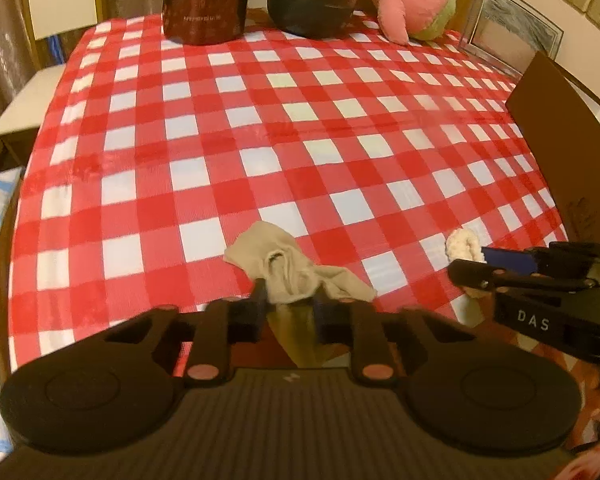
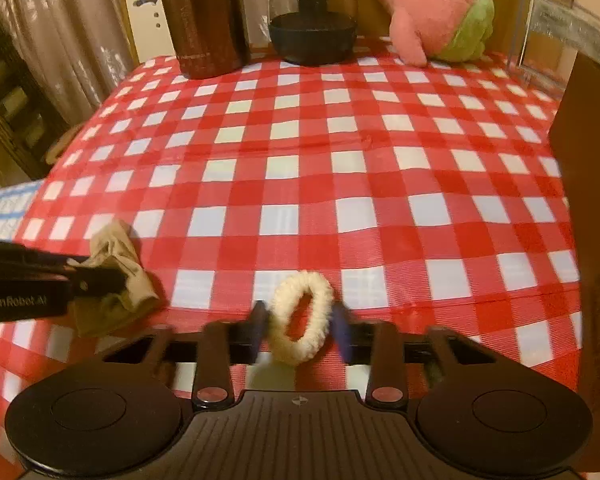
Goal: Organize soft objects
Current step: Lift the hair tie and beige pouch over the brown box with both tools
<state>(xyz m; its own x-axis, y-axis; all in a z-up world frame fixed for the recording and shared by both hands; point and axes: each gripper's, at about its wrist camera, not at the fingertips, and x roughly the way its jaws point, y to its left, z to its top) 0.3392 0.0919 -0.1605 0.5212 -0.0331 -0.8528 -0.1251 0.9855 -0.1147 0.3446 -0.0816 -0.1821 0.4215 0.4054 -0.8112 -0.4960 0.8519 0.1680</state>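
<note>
Gripping a sock (image 1: 300, 276) in our left tool (image 1: 290, 304) and a scrunchie (image 2: 298, 316) in our right tool (image 2: 300, 326), near the desk (image 2: 340, 152) edge; next, we likely lift both toward storage.

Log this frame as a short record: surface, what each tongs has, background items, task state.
surface: red-and-white checked tablecloth
left tongs: closed on crumpled beige cloth
right tongs: closed on cream fuzzy scrunchie
far edge: brown canister, dark glass jar, pink plush toy, clear picture frame
right edge: brown cardboard box
task state: both soft items gripped near the front edge, not yet placed
</note>
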